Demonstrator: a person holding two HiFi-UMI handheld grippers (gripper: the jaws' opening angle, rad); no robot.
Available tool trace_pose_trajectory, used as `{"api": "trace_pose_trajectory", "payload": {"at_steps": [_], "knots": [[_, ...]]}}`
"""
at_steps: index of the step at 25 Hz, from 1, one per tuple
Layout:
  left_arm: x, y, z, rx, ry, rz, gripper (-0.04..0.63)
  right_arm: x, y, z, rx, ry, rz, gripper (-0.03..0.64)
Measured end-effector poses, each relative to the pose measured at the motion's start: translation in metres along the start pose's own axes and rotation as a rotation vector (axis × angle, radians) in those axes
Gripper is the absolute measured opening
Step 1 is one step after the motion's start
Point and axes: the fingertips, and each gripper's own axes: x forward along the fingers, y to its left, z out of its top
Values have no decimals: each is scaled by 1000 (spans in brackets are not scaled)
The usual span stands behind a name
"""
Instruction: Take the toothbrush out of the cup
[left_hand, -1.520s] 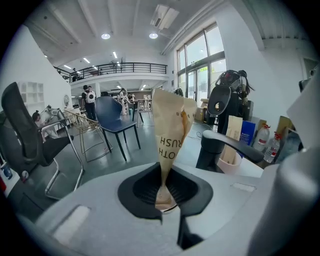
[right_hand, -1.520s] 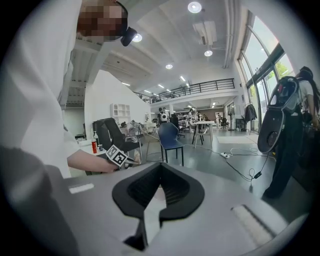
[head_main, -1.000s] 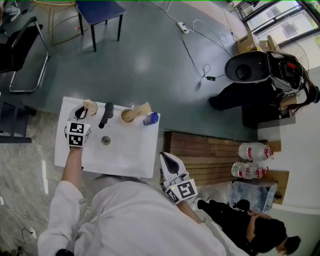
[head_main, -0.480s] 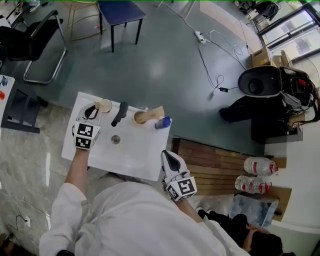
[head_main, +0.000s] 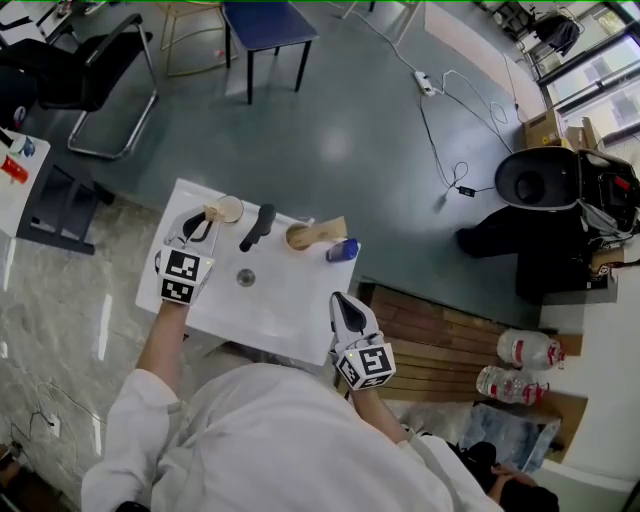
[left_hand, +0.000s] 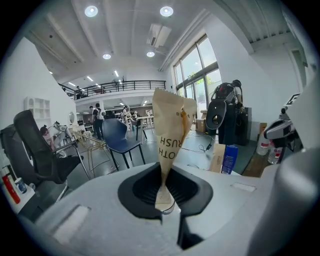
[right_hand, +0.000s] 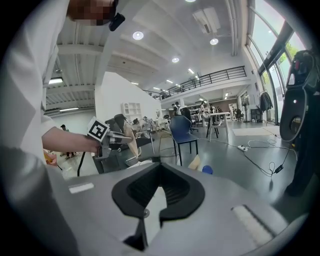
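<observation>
My left gripper (head_main: 199, 224) is shut on a toothbrush in a tan paper packet (left_hand: 169, 132), which stands upright between the jaws. The same packet (head_main: 212, 213) sits just left of the pale round cup (head_main: 231, 209) at the back of the white basin top (head_main: 280, 310). I cannot tell whether its lower end is still inside the cup. In the right gripper view the left gripper (right_hand: 111, 138) and its packet (right_hand: 131, 142) show at the left. My right gripper (head_main: 346, 303) hangs at the basin's right front edge, shut and empty (right_hand: 152, 197).
A black tap (head_main: 257, 227) and a drain (head_main: 246, 278) sit mid-basin. A tan box (head_main: 316, 235) and a blue bottle (head_main: 343, 250) lie at the back right. Chairs (head_main: 268, 25) stand beyond, wooden boards (head_main: 440, 340) to the right.
The left gripper has risen a little with the packet beside the cup. The right gripper has sunk slightly by the basin's right edge. The head view has shifted.
</observation>
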Motion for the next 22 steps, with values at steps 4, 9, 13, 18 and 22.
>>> {"api": "trace_pose_trajectory", "payload": {"at_steps": [4, 9, 13, 18, 22], "knots": [[-7, -2, 4, 8, -7, 2, 28, 9, -5, -6, -1, 8, 0, 24], [-21, -4, 14, 17, -20, 7, 28, 20, -8, -13, -5, 30, 7, 38], [-32, -7, 21, 28, -29, 7, 28, 30, -11, -21, -5, 46, 9, 48], [-45, -9, 25, 40, -39, 8, 28, 44, -15, -32, -2, 67, 5, 71], [-55, -8, 30, 47, -46, 13, 28, 55, -18, -38, 5, 84, 2, 85]]}}
